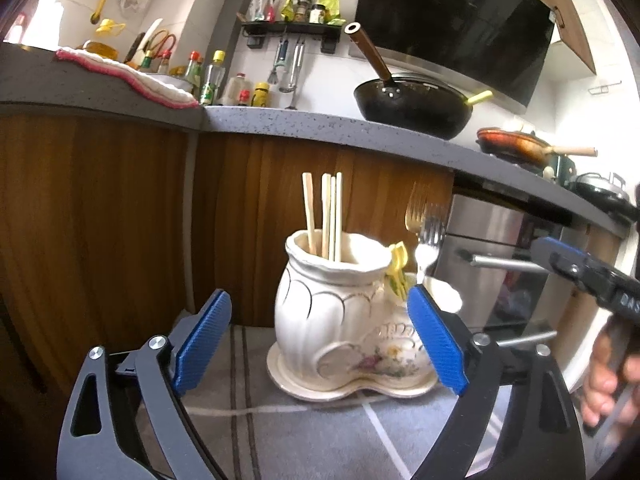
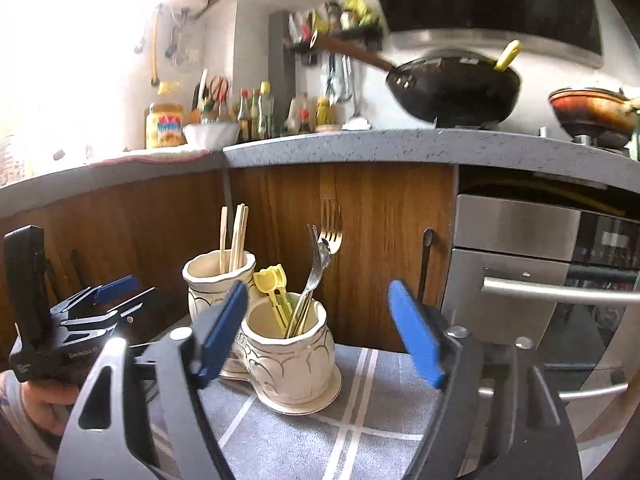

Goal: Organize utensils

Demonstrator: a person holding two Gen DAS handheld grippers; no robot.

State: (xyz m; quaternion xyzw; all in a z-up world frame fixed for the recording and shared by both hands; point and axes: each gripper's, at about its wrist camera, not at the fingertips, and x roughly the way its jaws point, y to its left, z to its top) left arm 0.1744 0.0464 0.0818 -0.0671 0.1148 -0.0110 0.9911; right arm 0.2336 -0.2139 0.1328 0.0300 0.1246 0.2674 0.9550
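Note:
A cream ceramic double-pot utensil holder [image 1: 320,320] [image 2: 288,352] stands on its saucer on a grey cloth. Its taller pot holds several wooden chopsticks [image 1: 328,216] [image 2: 234,236]. Its lower pot holds a silver fork [image 2: 318,264] [image 1: 430,232], a gold fork [image 2: 332,228] [image 1: 414,208] and a yellow clip [image 2: 276,288] [image 1: 398,268]. My left gripper [image 1: 320,332] is open and empty, fingers on either side of the holder. My right gripper [image 2: 316,328] is open and empty, just in front of the lower pot. Each gripper shows in the other's view, the right [image 1: 580,276] and the left [image 2: 104,300].
A grey striped cloth [image 2: 360,420] covers the low surface. Wooden cabinet fronts [image 1: 120,220] rise right behind the holder, an oven with a steel handle [image 2: 560,292] to the right. The counter above carries a black wok [image 1: 416,104], a pan [image 1: 516,144] and sauce bottles [image 1: 208,80].

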